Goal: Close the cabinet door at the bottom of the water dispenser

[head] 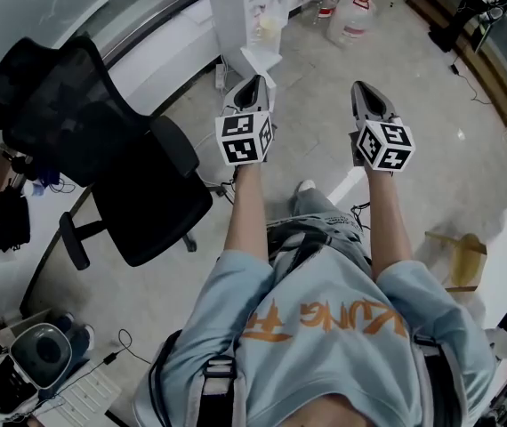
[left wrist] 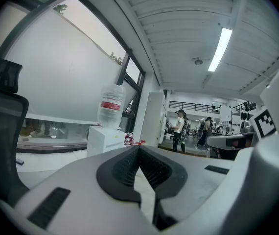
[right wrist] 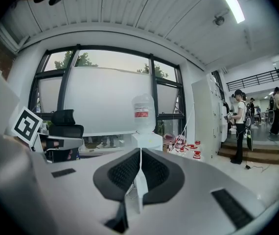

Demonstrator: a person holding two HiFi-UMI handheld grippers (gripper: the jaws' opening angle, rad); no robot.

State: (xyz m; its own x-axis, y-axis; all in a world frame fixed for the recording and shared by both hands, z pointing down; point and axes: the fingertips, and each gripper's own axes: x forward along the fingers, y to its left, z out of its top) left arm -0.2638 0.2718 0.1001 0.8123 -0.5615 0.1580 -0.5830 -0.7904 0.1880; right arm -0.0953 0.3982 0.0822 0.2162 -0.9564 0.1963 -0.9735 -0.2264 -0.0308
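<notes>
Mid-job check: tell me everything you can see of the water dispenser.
The water dispenser is a white, boxy, plastic-looking floor unit standing upright by the window wall. A clear bottle with a red label sits inverted on top. In the head view its cabinet door, a white panel at the base, apparently juts open toward the camera.

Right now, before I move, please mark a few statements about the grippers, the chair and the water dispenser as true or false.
1. The left gripper and the right gripper are both shut and empty. True.
2. The black office chair stands on the person's right. False: it stands on the left.
3. A water bottle sits on top of the white dispenser. True.
4. The right gripper touches the dispenser. False: it is held in the air, well apart from it.
</notes>
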